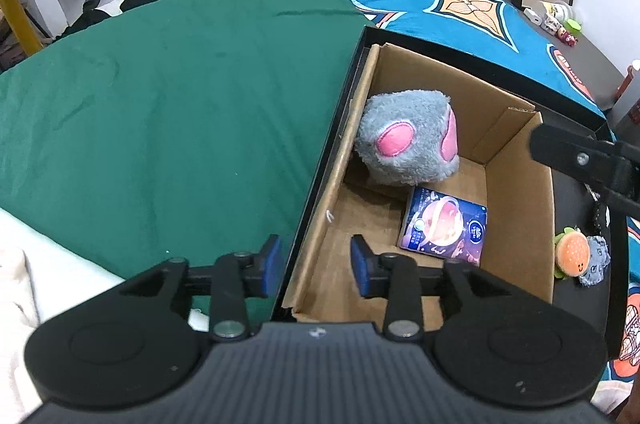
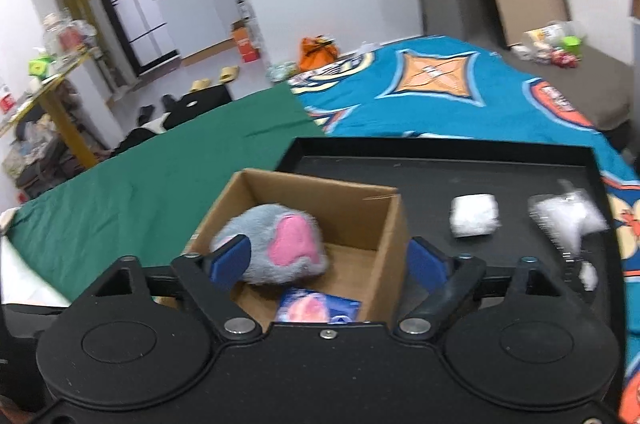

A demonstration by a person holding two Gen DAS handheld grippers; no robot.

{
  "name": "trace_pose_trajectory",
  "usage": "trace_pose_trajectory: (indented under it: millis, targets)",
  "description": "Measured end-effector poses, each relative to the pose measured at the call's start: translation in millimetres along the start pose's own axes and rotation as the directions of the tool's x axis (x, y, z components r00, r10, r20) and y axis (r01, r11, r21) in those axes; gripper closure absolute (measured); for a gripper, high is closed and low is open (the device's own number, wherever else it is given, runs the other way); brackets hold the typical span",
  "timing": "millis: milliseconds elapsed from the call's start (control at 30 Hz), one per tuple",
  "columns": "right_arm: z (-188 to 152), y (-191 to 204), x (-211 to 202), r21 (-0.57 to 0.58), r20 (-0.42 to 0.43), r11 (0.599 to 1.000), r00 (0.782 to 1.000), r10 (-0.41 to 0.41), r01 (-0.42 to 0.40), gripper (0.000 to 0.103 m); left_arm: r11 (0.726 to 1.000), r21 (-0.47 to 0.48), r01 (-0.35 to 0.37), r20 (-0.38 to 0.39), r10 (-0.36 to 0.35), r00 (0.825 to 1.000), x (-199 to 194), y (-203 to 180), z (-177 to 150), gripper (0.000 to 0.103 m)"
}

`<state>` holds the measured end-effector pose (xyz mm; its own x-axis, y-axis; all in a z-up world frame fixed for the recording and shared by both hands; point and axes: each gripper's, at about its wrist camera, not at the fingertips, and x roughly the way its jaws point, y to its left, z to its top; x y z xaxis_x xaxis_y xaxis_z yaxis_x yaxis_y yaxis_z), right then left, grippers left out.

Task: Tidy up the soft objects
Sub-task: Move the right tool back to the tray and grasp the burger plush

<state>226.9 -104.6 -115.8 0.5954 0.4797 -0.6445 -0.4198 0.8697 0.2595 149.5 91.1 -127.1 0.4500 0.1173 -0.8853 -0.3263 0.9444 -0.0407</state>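
An open cardboard box (image 1: 516, 183) stands in a black tray (image 1: 340, 127) on the bed. A grey plush with pink patches (image 1: 404, 139) and a purple tissue pack (image 1: 444, 228) lie inside it. My left gripper (image 1: 316, 266) is open and straddles the box's near left wall without pressing on it. From above the box (image 2: 320, 199), my right gripper (image 2: 330, 262) stands wide open and empty, with the plush (image 2: 276, 248) and the tissue pack (image 2: 316, 308) below it. A burger plush (image 1: 572, 256) and a small grey-blue plush (image 1: 598, 260) lie on the tray beside the box.
On the bare tray floor (image 2: 440, 175) lie a white soft pack (image 2: 474, 216) and a blurred white fluffy thing (image 2: 568, 220). A green cloth (image 1: 160, 103) is spread left of the tray. A blue patterned blanket (image 1: 460, 3) lies behind it. The bed's edge and the floor are beyond.
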Motion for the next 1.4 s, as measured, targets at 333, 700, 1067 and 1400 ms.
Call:
trace_pose_trajectory:
  millis: [333, 700, 1067, 1400]
  targets:
    - [-13, -33, -14, 0.066, 0.006, 0.989, 0.991, -0.132, 0.131, 0.013, 0.997, 0.053, -0.048, 0.008, 0.048, 0.999, -2, -13, -2, 0.043]
    - [-33, -65, -17, 0.169, -0.051, 0.962, 0.977, -0.209, 0.215, 0.01, 0.992, 0.087, -0.087, 0.001, 0.088, 0.996, 0, -23, -3, 0.041]
    - [-44, -89, 1, 0.211, -0.132, 0.935, 0.956, -0.26, 0.284, 0.01, 0.985, 0.127, -0.119, -0.013, 0.122, 0.992, 7, -38, -1, 0.039]
    - [-52, -100, 18, 0.225, -0.206, 0.932, 0.949, -0.24, 0.285, 0.01, 0.977, 0.158, -0.142, -0.028, 0.149, 0.989, 16, -51, 0, 0.037]
